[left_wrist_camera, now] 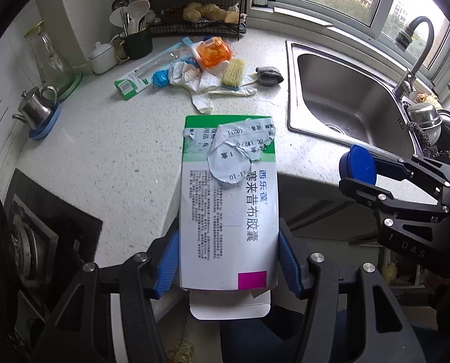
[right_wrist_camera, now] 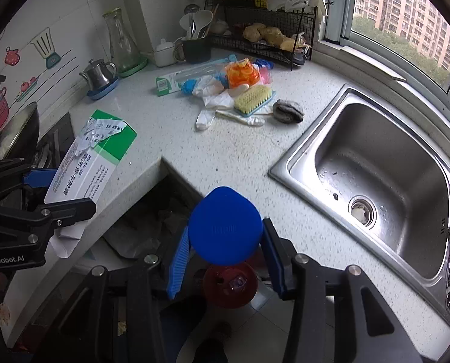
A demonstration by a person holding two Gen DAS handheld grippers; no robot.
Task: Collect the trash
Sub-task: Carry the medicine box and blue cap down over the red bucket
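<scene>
My left gripper (left_wrist_camera: 228, 260) is shut on a white and green medicine box (left_wrist_camera: 229, 199) with a torn label, held above the counter's front edge; the box also shows in the right wrist view (right_wrist_camera: 92, 157). My right gripper (right_wrist_camera: 225, 251) is shut on a blue plastic lid (right_wrist_camera: 225, 227), held over the gap in front of the counter; the lid also shows in the left wrist view (left_wrist_camera: 359, 165). A pile of trash (right_wrist_camera: 231, 90) lies on the counter farther back: white crumpled wrappers, an orange packet, a blue wrapper and a long green-ended package.
A scrub brush (right_wrist_camera: 255, 98) and a grey scouring pad (right_wrist_camera: 288, 110) lie by the pile. The steel sink (right_wrist_camera: 376, 181) is to the right. A steel teapot (right_wrist_camera: 99, 74), glass carafe, utensil holder and wire rack stand at the back. The stove (left_wrist_camera: 28, 236) is left. A red container (right_wrist_camera: 229, 284) sits below.
</scene>
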